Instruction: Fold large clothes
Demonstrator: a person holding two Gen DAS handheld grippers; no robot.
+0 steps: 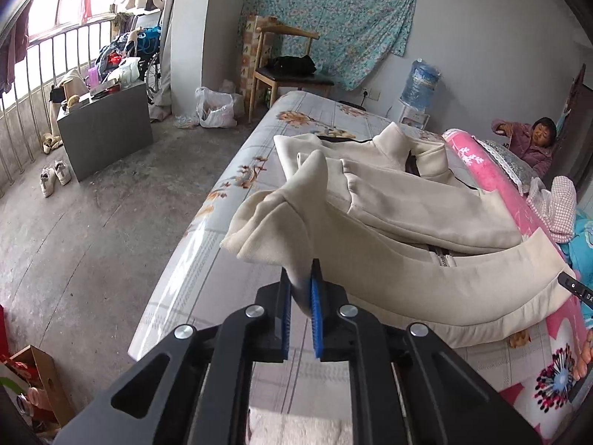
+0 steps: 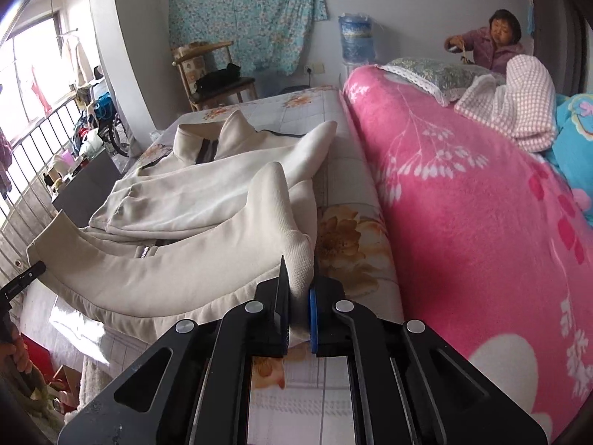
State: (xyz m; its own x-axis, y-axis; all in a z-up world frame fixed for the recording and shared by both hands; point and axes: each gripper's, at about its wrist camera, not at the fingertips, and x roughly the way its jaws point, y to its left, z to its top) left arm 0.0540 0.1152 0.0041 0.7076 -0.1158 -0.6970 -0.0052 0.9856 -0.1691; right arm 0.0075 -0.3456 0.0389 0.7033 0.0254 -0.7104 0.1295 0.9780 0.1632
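— Containers first. White plastic bag on the floor by the bed, bulging, contents unclear. Cardboard box low at the left edge of the left wrist view, something red and pink inside, hard to tell what. Blue water jug upended on its dispenser against the far wall.

— And the garment?

— Cream zip jacket spread on the flower-print mattress, sleeves folded across the front, just beside the pink blanket. Hem lifted off the bed at both lower corners.

— Tongs?

— Left gripper clamped on one hem corner, cloth squeezed between the blue pads. Right gripper pinched shut on the other ribbed corner, nearly no gap.

— Differences between views?

— Only from the left wrist: grey cabinet, white shoes, the bag, the box. Only from the right wrist: the blanket's full spread, checked cloth and pillow on top. Seated person clearer there too.
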